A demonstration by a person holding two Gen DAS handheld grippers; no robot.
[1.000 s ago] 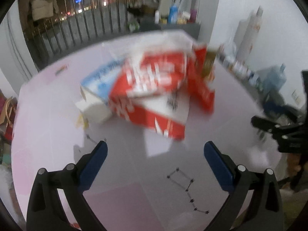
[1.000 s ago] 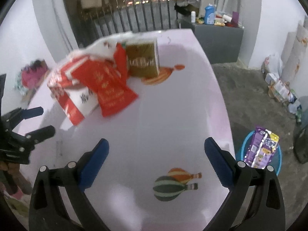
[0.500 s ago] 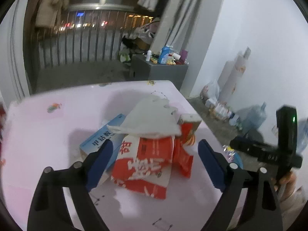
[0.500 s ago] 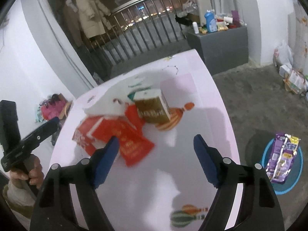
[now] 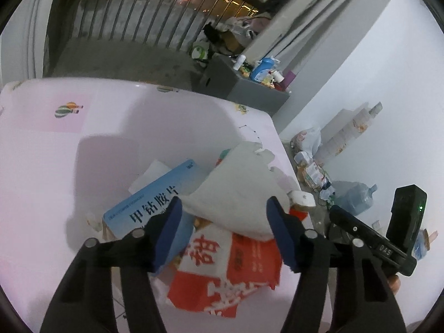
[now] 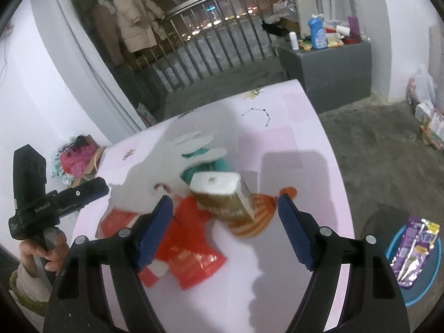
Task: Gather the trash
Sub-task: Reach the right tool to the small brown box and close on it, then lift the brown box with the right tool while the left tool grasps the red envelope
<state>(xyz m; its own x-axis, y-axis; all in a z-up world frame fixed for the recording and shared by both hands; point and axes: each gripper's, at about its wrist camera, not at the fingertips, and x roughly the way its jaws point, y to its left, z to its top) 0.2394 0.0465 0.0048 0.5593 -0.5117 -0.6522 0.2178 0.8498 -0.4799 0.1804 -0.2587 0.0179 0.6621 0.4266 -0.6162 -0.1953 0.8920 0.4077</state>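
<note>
A heap of trash lies on the pink table (image 5: 83,149): a torn white paper (image 5: 238,186) on top, a red-and-white packet (image 5: 222,272) and a blue box (image 5: 152,205). My left gripper (image 5: 226,222) hovers over the heap. Its jaws are closing with the white paper and the red packet between them, and the pads do not press on either. In the right wrist view a gold-brown carton (image 6: 222,197) and a red wrapper (image 6: 191,249) lie between the fingers of my open right gripper (image 6: 226,216), untouched.
A blue bin (image 6: 416,291) holding a purple packet (image 6: 413,249) stands on the floor right of the table. A grey cabinet (image 6: 333,63) with bottles, a railing and floor clutter lie beyond. A hand (image 6: 47,252) holds the left gripper's handle.
Both grippers rose and drew back over the heap, and the left one rolled. The left jaws narrowed a lot around the heap, while the right jaws narrowed a little.
</note>
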